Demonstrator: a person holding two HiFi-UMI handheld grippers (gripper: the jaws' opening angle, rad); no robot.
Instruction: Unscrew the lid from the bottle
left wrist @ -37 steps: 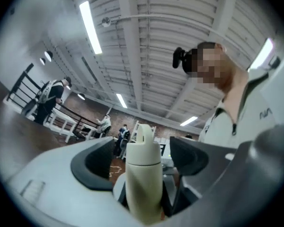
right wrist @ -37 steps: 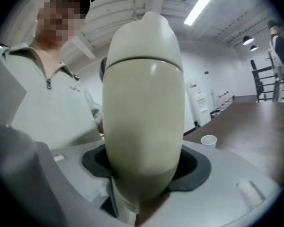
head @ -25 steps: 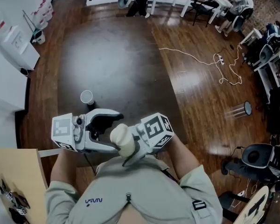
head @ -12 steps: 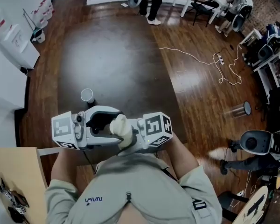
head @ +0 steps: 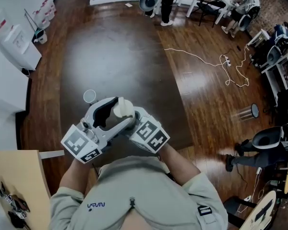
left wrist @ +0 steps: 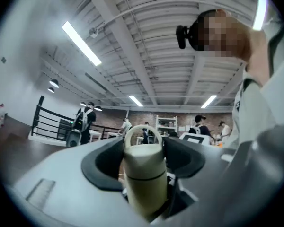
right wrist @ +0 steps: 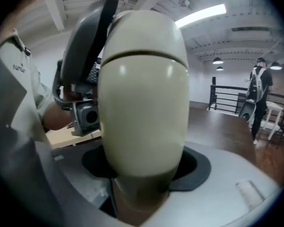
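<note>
I hold a cream bottle [head: 123, 108] in both grippers, above the near edge of the dark table [head: 115, 51]. My right gripper [head: 137, 121] is shut on the bottle's body [right wrist: 142, 126], which fills the right gripper view. The lid [left wrist: 143, 160], with its loop handle, sits between the dark pads [left wrist: 104, 162] of my left gripper [left wrist: 143, 150]. Those jaws have just been closing, and their pads now touch the lid on both sides. The seam between lid and body shows as a thin dark line.
A white cup [head: 89, 96] stands on the table just beyond my left gripper. A tan board [head: 14, 176] lies at lower left. On the wooden floor to the right lie a white cable [head: 221, 61] and office chairs. People stand by white tables at the back.
Both grippers swung forward with the bottle, which now sits farther out over the table. The left jaws drew in around the lid. A person at the back walked to the right.
</note>
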